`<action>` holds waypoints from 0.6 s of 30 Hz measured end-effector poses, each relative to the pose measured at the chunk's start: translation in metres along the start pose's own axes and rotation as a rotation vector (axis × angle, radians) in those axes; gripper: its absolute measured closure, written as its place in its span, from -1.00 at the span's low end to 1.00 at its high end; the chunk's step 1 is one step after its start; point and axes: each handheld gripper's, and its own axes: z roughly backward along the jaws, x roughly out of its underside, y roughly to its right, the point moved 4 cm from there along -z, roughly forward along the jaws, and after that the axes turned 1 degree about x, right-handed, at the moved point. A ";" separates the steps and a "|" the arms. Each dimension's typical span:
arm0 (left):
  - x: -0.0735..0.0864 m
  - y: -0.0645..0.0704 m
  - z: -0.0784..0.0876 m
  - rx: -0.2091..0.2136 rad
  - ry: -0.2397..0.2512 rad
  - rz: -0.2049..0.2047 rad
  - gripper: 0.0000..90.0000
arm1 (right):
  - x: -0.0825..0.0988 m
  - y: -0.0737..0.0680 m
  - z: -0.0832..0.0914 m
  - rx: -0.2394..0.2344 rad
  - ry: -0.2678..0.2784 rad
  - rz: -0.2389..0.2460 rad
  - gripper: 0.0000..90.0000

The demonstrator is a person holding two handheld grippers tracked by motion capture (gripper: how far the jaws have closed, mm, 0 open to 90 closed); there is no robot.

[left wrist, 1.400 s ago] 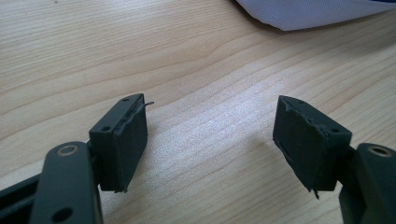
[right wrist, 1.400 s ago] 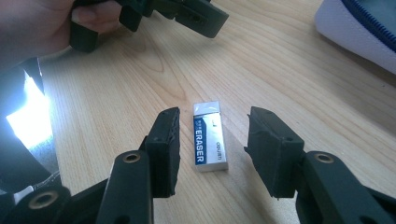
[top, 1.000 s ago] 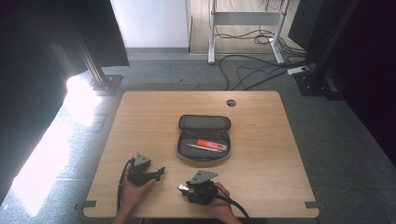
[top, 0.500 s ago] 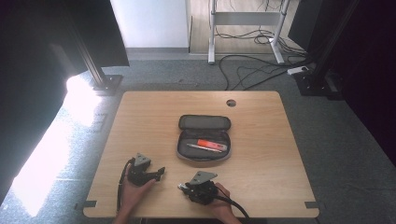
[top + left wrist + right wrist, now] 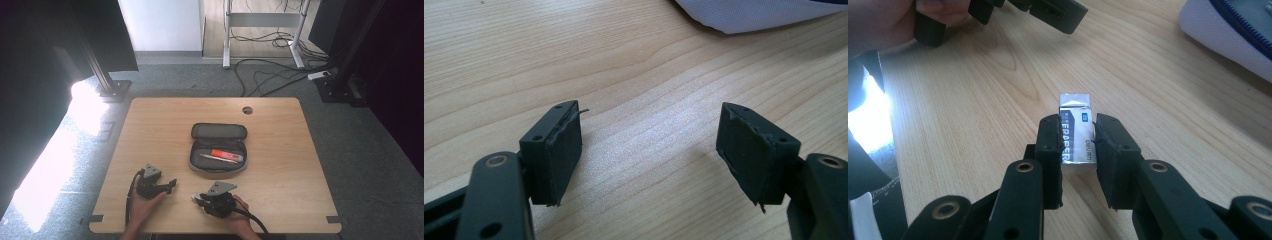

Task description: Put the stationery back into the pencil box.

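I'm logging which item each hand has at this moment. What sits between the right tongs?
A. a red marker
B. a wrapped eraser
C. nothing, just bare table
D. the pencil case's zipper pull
B: in the right gripper view the right tongs press on both sides of a small wrapped eraser lying on the wooden table, having just closed in on it.

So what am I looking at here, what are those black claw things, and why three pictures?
A person sits at a wooden table with a hand-held two-jaw gripper in each hand. One picture comes from a camera above; the other two from cameras riding on each gripper, looking along its jaws. The right gripper has just been closing its jaws, and they now pinch a small eraser lying on the table. The left gripper is open over bare wood. Farther back lies an open pencil case holding a red item.
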 end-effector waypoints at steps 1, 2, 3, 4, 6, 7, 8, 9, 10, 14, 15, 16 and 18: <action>0.000 0.000 0.000 0.000 0.001 0.000 -0.40 | 0.000 0.000 0.001 0.000 0.001 -0.002 0.61; 0.000 0.000 0.000 0.000 0.001 0.000 -0.40 | 0.000 0.001 0.001 -0.001 0.002 -0.002 0.61; 0.000 0.000 0.000 0.000 0.001 0.000 -0.40 | -0.001 0.001 0.002 -0.002 0.002 -0.004 0.61; 0.000 0.000 0.000 0.000 0.001 0.000 -0.40 | -0.001 0.001 0.002 -0.003 0.003 -0.003 0.61; 0.000 0.000 0.000 0.000 0.001 0.000 -0.40 | -0.002 0.002 0.004 -0.004 0.008 -0.004 0.61; 0.000 0.000 0.000 0.000 0.001 0.000 -0.40 | -0.002 0.002 0.004 -0.008 0.011 -0.007 0.61; 0.000 0.000 0.000 0.000 0.001 0.000 -0.40 | -0.003 0.003 0.006 -0.010 0.016 -0.011 0.61; 0.000 0.000 0.000 0.000 0.001 0.000 -0.40 | -0.004 0.003 0.006 -0.010 0.017 -0.013 0.61; 0.000 0.000 0.000 0.000 0.000 0.000 -0.40 | -0.004 0.004 0.007 -0.013 0.022 -0.015 0.61; 0.000 0.000 0.000 -0.001 0.000 0.000 -0.40 | -0.006 0.007 0.011 -0.010 0.033 -0.020 0.61; 0.000 0.000 0.000 0.000 0.000 0.000 -0.40 | -0.006 0.007 0.012 -0.006 0.035 -0.023 0.61; 0.000 0.000 0.000 0.000 0.000 0.000 -0.40 | -0.006 0.008 0.012 -0.005 0.037 -0.024 0.61; 0.000 0.000 0.000 -0.001 -0.001 -0.001 -0.40 | -0.007 0.009 0.014 -0.006 0.039 -0.027 0.61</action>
